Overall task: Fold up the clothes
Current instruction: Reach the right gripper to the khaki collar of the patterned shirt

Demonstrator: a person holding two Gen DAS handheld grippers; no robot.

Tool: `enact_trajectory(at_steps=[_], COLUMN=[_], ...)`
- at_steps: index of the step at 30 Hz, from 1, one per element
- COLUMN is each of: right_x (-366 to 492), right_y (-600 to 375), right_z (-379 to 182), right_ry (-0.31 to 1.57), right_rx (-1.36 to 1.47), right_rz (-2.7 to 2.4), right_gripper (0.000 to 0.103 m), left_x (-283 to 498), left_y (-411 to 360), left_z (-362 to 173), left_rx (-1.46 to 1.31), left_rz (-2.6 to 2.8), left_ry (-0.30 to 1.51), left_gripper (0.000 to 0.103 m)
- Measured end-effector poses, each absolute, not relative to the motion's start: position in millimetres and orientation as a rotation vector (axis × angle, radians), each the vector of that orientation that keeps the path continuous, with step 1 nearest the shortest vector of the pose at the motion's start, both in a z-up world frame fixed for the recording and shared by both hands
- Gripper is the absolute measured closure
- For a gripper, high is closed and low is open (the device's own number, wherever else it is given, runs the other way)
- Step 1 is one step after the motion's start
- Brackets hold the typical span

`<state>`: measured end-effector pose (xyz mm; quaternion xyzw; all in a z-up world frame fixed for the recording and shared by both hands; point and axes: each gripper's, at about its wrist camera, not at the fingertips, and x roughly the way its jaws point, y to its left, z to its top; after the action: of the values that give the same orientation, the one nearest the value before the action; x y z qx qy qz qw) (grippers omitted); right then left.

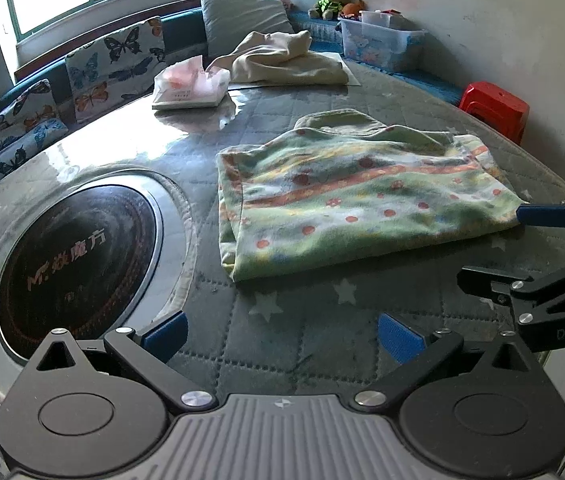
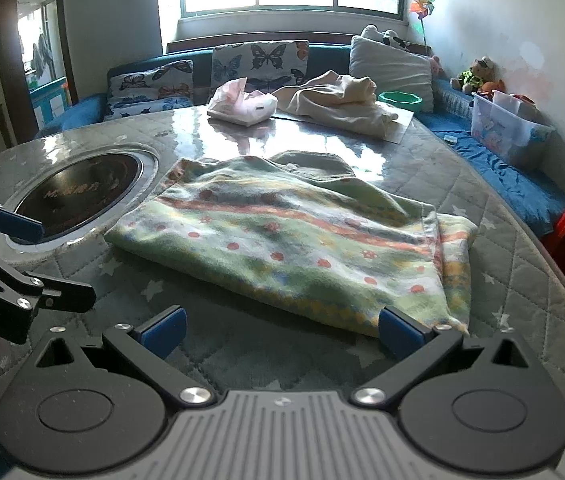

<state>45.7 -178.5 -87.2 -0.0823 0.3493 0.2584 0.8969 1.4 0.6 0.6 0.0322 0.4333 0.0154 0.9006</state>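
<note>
A green garment with orange dots and stripes (image 1: 358,192) lies folded on the quilted table; it also shows in the right wrist view (image 2: 294,240). A cream garment (image 1: 286,60) lies crumpled at the far side, seen too in the right wrist view (image 2: 338,102). My left gripper (image 1: 282,338) is open and empty, hovering before the green garment's near edge. My right gripper (image 2: 280,332) is open and empty, its right fingertip (image 2: 400,334) at the garment's near corner. The right gripper also shows in the left wrist view (image 1: 554,236).
A round black cooktop (image 1: 74,268) is set into the table at the left. A tissue pack (image 1: 190,88) lies near the cream garment. A clear storage box (image 1: 378,42), a red stool (image 1: 496,106) and butterfly cushions (image 1: 114,64) surround the table.
</note>
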Motion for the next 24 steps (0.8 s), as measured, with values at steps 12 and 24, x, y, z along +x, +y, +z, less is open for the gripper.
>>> enact_trajectory(at_steps=[12, 24], right_x=[72, 166], right_y=[-170, -163], right_z=[-81, -71], right_ry=[0.715, 0.742], right_rx=[-0.157, -0.103], right_rz=[0.553, 0.497], right_gripper=[0.005, 0.024], left_x=[39, 100], left_y=[9, 36], left_z=[13, 28], left_rx=[0.079, 0.075], left_rz=[0.022, 0.047], left_ry=[0.901, 0.873], left_gripper=[0.000, 0.010])
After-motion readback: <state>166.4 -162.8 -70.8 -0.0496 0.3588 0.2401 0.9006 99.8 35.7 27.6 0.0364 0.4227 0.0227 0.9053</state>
